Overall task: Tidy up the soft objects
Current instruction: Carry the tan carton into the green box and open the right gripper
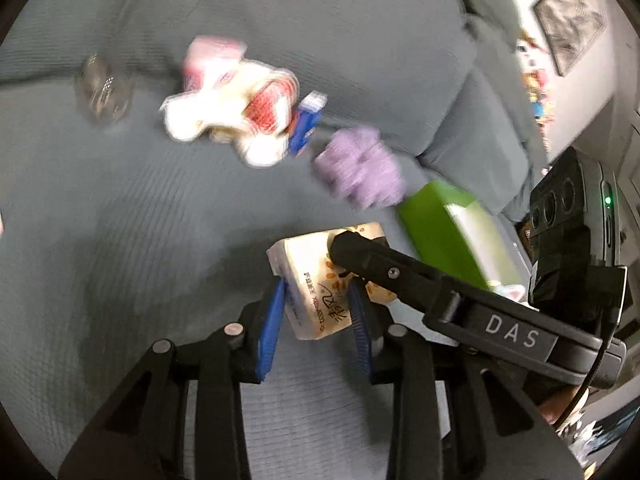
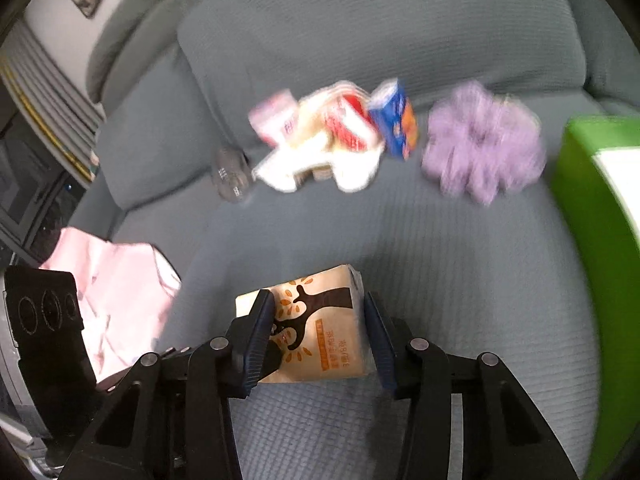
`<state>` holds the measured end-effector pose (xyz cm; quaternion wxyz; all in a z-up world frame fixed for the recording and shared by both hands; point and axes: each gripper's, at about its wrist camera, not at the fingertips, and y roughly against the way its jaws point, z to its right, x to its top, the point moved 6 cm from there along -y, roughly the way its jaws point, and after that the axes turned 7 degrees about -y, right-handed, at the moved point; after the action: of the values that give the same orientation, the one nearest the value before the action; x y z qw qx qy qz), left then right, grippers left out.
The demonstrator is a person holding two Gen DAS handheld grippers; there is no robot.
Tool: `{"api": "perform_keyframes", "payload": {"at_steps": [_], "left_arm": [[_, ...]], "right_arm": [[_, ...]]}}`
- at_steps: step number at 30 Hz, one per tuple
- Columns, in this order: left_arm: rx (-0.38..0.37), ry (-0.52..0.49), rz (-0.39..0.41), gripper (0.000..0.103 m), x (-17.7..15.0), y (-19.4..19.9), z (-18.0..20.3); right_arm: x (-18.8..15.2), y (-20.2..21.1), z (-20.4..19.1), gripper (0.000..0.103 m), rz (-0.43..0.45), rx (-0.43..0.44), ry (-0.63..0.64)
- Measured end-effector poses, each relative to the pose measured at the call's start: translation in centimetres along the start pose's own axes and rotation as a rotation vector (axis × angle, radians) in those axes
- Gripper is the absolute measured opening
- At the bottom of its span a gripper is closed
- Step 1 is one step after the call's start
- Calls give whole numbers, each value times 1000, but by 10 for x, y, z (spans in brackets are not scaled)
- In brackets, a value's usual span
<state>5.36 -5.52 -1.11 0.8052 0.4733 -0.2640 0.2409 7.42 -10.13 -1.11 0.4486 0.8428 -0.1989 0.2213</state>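
Observation:
A beige tissue pack (image 1: 320, 280) with a tree print is held between both grippers above a grey sofa seat (image 1: 140, 220). My left gripper (image 1: 316, 300) is shut on its narrow sides. My right gripper (image 2: 318, 332) straddles the same pack (image 2: 320, 332); its left pad touches, its right pad is at the pack's edge. The right gripper's finger (image 1: 400, 272) crosses the left wrist view. A white plush toy (image 2: 320, 148), a blue packet (image 2: 396, 120) and a purple puff (image 2: 480, 140) lie at the seat's back.
A green box (image 2: 600, 240) stands at the right. A pink cloth (image 2: 120, 292) lies at the seat's left edge. A pink pack (image 2: 276, 118) and a clear round object (image 2: 230, 176) lie beside the plush. The sofa backrest (image 2: 380, 20) rises behind.

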Motion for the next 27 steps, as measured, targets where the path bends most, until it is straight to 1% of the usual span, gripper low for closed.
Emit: {"api": "perform_keyframes", "payload": {"at_steps": [5, 10, 14, 16, 23, 27], "left_arm": [[-34, -123, 90, 29, 19, 16, 53], [-104, -221, 114, 29, 31, 9, 106], [-148, -276, 106, 29, 33, -3, 141], [-168, -292, 98, 29, 33, -9, 152], [-246, -344, 52, 30, 30, -42, 197], [-287, -345, 5, 30, 24, -61, 213]], "right_arm": [[18, 58, 1, 48, 144, -14, 19], [29, 112, 25, 48, 262, -53, -4], [33, 142, 53, 48, 325, -77, -57], [33, 154, 70, 48, 348, -91, -86], [31, 182, 116, 48, 405, -143, -181], [30, 191, 140, 48, 409, -183, -226]]}}
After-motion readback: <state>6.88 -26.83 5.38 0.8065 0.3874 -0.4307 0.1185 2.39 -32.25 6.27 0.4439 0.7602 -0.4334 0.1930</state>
